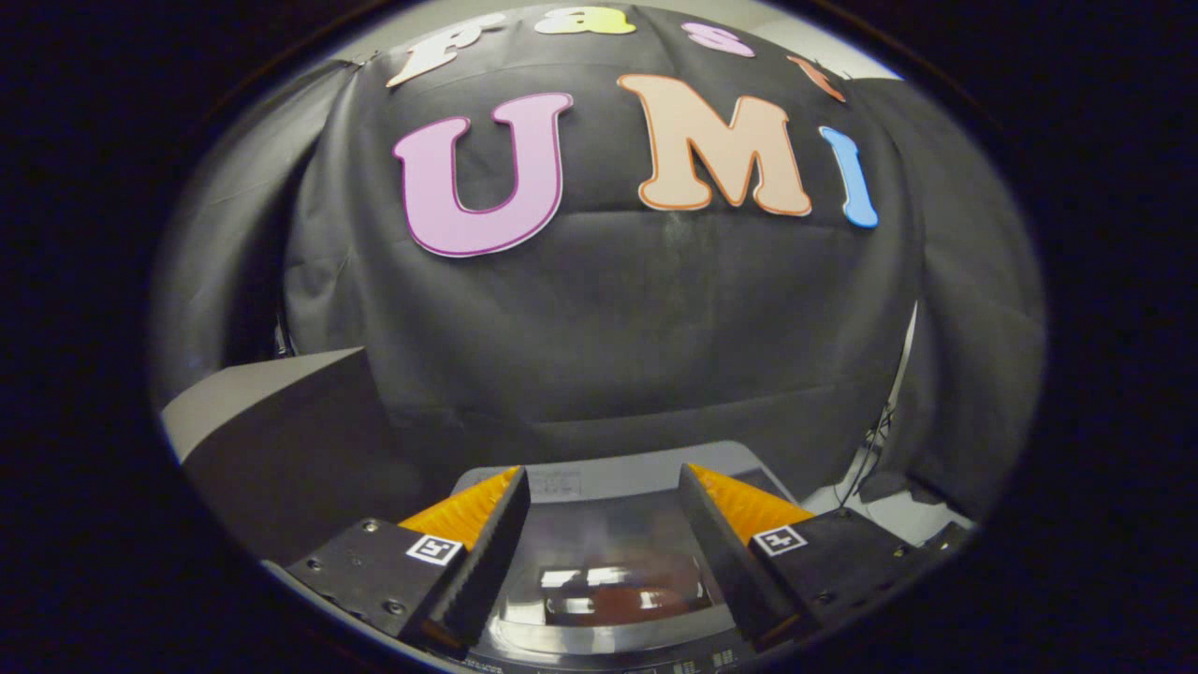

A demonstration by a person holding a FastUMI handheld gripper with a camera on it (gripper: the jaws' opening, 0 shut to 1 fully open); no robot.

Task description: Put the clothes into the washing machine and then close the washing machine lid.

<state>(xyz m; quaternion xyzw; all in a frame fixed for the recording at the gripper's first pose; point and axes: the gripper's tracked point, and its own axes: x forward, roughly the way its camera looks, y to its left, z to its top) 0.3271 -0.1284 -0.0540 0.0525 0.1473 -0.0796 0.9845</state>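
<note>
The gripper (604,496) hangs with fingers apart and empty above the washer (608,487), whose glass lid (613,571) lies shut directly below and between them.

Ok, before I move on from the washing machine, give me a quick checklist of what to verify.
1. Gripper empty, jaws open, nothing between them: ok.
2. Lid of the washing machine lying flat and shut, between and just below the jaws: ok.
3. Clothes inside: a reddish shape shows in the lid glass, but it could be a reflection: cannot tell.
4. No cloth caught at the lid's edge, which is partly hidden by the fingers: cannot tell.
5. Cables beside the machine lie apart from the gripper: ok.
</note>
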